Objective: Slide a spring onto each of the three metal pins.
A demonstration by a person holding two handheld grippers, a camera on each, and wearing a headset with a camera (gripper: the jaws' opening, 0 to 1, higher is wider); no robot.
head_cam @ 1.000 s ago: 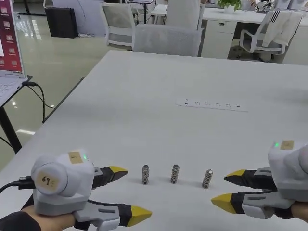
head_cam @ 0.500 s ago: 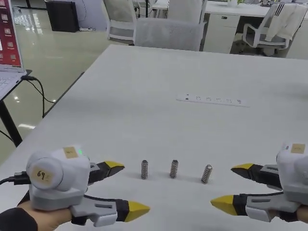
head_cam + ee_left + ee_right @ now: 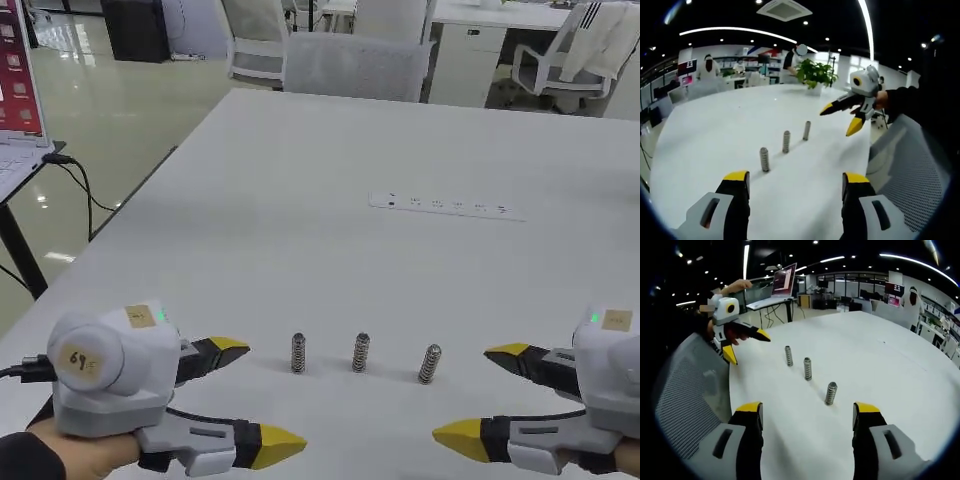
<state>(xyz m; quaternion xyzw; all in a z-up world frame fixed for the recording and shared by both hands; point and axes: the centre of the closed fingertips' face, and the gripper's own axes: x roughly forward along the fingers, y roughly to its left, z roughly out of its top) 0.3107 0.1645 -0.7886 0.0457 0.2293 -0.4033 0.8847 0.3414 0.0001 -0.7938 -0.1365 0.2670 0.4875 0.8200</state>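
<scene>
Three metal pins stand in a row on the white table, each with a spring on it: the left spring [image 3: 298,353], the middle spring [image 3: 361,352] and the right spring [image 3: 430,363], which leans a little. My left gripper [image 3: 255,393] is open just left of the row and holds nothing. My right gripper [image 3: 478,392] is open just right of it, also holding nothing. The left gripper view looks along the row [image 3: 786,141] past my open left gripper [image 3: 795,177] to the right gripper [image 3: 839,122] beyond. In the right gripper view, the springs [image 3: 807,368] stand past my open right gripper [image 3: 807,407].
A white power strip [image 3: 445,207] lies on the table [image 3: 330,170] further back. Off the table's left edge stand a laptop [image 3: 15,100] and a trailing cable [image 3: 85,190]. Office chairs [image 3: 350,65] line the far edge.
The head camera has shifted slightly. Both grippers stay open beside the row; the right one has drawn a little away to the right. The springs have not moved.
</scene>
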